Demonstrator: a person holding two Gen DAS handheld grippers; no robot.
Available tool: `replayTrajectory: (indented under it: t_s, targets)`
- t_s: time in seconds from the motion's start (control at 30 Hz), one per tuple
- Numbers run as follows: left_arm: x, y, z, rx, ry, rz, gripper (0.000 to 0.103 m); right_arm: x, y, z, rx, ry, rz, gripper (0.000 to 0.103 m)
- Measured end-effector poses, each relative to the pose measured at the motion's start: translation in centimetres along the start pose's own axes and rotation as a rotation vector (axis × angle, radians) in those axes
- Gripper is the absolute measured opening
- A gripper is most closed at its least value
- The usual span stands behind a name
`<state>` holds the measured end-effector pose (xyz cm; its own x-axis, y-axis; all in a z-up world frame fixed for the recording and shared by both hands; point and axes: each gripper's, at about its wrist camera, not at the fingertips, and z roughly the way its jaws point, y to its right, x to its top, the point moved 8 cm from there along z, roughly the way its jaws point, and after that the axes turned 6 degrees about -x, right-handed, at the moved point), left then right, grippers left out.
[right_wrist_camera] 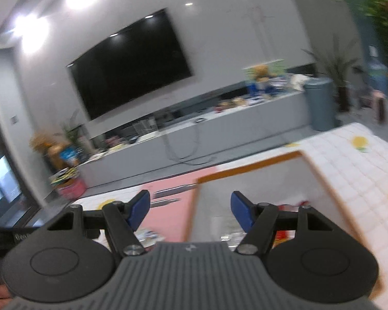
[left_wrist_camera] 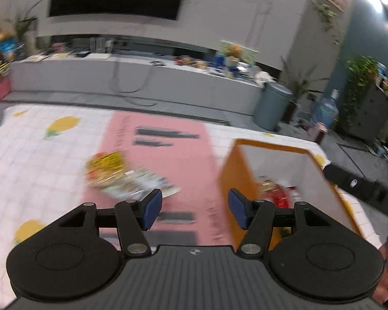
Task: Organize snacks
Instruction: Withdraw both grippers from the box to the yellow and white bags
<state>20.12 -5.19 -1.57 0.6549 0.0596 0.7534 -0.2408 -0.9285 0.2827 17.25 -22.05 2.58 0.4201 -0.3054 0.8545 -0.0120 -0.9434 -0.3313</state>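
Left gripper (left_wrist_camera: 195, 208): blue pads parted to a middling gap, nothing between them, hanging over the pink printed mat (left_wrist_camera: 173, 155)
Right gripper (right_wrist_camera: 191, 211): jaws apart and empty, above the near edge of the orange-walled box (right_wrist_camera: 248, 169) with the white inside
Snacks on the desk: a crinkly yellow-and-red foil packet (left_wrist_camera: 107, 170) lies flat on the mat beside a clear plastic-wrapped packet (left_wrist_camera: 142, 183), both left of the box and ahead of the left gripper
Snacks in the box: red wrappers (left_wrist_camera: 280, 196) already lie at the bottom; blur hides how many
Desk (left_wrist_camera: 38, 155): covered in a white checked cloth with yellow fruit prints
Handling: the packets look light, soft and slippery, likely to crumple and slide under a pinch; contents may crush
Where to hold: probably at a sealed flat edge or corner, closing gently, not across the puffed middle
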Motion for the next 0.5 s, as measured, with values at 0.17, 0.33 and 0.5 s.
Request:
replayTrajectory:
  t_s: [0.17,0.33,0.5]
  targets:
    - [-1.7,-5.0,-1.0,0.063,0.016,-0.096,0.069,-1.3,-5.0,0.3,0.072,0.045,-0.125,0.069]
    - [-3.2,-8.6,-0.8,0.098,0.004,-0.192,0.069,-2.2,-7.9,0.0,0.139,0.081,-0.183,0.08]
    - [-4.2,-11.0,-0.2,0.126,0.005,-0.221,0.069,-4.4,-9.4,1.4,0.188,0.035,-0.225,0.091]
